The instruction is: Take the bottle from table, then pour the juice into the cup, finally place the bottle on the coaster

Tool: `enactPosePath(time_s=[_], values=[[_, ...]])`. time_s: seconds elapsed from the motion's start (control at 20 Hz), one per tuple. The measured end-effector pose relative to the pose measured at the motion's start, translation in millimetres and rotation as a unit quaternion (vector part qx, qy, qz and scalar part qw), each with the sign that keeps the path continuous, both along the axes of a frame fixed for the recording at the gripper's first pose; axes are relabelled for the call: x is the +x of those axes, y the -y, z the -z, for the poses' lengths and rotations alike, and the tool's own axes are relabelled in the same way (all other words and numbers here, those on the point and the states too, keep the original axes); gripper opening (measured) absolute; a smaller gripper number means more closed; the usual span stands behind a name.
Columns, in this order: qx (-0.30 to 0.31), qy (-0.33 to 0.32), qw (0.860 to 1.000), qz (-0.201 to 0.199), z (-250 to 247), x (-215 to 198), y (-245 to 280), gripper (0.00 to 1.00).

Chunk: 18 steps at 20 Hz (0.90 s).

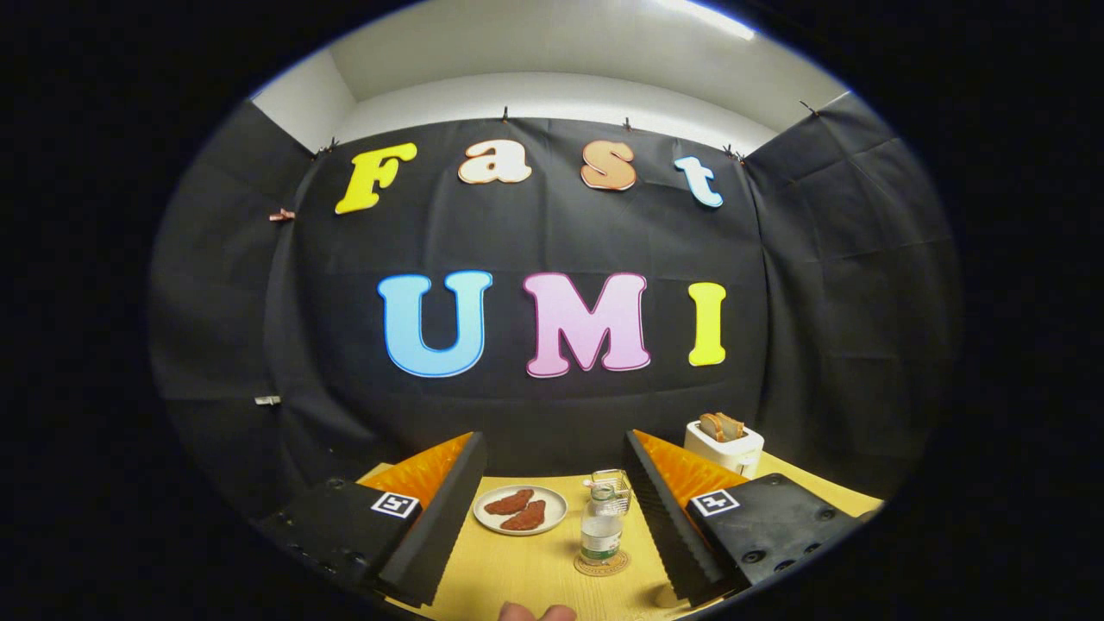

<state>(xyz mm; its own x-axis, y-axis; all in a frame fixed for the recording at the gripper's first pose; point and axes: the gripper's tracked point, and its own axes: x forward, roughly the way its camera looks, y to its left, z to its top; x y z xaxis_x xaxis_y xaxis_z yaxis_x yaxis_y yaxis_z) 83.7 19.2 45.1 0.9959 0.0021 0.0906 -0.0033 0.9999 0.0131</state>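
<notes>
A clear bottle (601,526) with a green label stands upright on a round coaster (602,564) on the wooden table (517,569). It sits beyond the fingertips, close to the inner side of the right finger (660,509). My gripper (552,448) is open and wide, with nothing between its fingers. A small wire-handled glass cup (611,483) stands just behind the bottle.
A white plate (520,510) with two reddish-brown pieces of food lies left of the bottle, between the fingers. A white toaster (724,444) with bread slices stands at the back right. A bit of a hand (536,612) shows at the table's near edge.
</notes>
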Motion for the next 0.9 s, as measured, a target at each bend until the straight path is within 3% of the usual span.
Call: enactPosePath(time_s=[0.45, 0.9], values=[[0.001, -0.010, 0.999, -0.034, -18.0, -40.7, 1.5, 0.99], [0.005, -0.015, 0.999, -0.050, -11.1, -52.2, 4.2, 0.99]])
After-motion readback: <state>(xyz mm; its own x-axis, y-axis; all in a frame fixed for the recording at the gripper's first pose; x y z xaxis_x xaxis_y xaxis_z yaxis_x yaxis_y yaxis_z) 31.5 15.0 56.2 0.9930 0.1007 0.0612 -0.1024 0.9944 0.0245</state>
